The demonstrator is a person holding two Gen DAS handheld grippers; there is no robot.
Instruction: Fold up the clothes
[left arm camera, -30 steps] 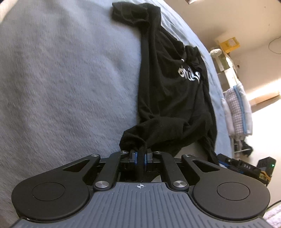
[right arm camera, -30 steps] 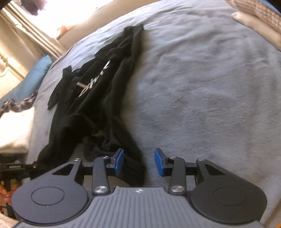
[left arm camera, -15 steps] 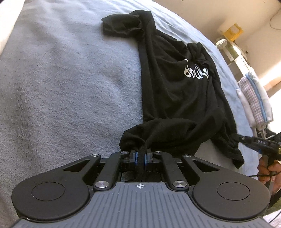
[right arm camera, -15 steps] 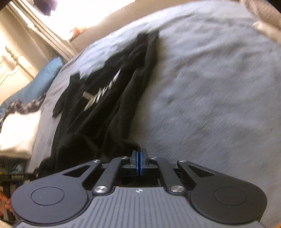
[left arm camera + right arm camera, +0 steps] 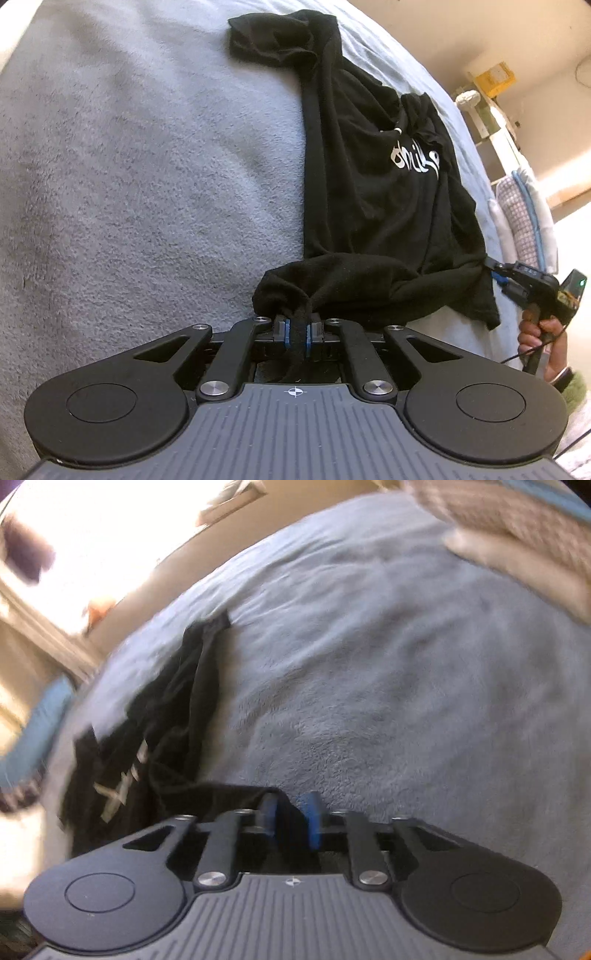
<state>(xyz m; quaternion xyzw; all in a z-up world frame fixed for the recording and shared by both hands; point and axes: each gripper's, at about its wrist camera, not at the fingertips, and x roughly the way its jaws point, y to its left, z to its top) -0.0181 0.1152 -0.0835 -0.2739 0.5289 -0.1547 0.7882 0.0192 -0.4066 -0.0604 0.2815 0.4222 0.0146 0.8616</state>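
Note:
A black T-shirt (image 5: 376, 192) with white lettering lies lengthwise on the grey blanket (image 5: 147, 184). My left gripper (image 5: 297, 332) is shut on a bunched corner of its near hem. In the left wrist view, my right gripper (image 5: 496, 271) sits at the hem's other corner, held by a hand (image 5: 543, 332), and the hem is pulled taut between the two. The right wrist view is blurred. It shows the T-shirt (image 5: 170, 716) at left and black cloth pinched between the blue pads of the right gripper (image 5: 290, 816).
The blanket (image 5: 388, 683) spreads wide to the right of the shirt. Pillows (image 5: 517, 535) lie at the far right corner. Folded laundry (image 5: 524, 218) and a shelf (image 5: 487, 99) stand beyond the bed edge.
The right gripper was open a second ago, then shut at the hem, and now holds black cloth. The hem has been drawn taut and the right view has swung.

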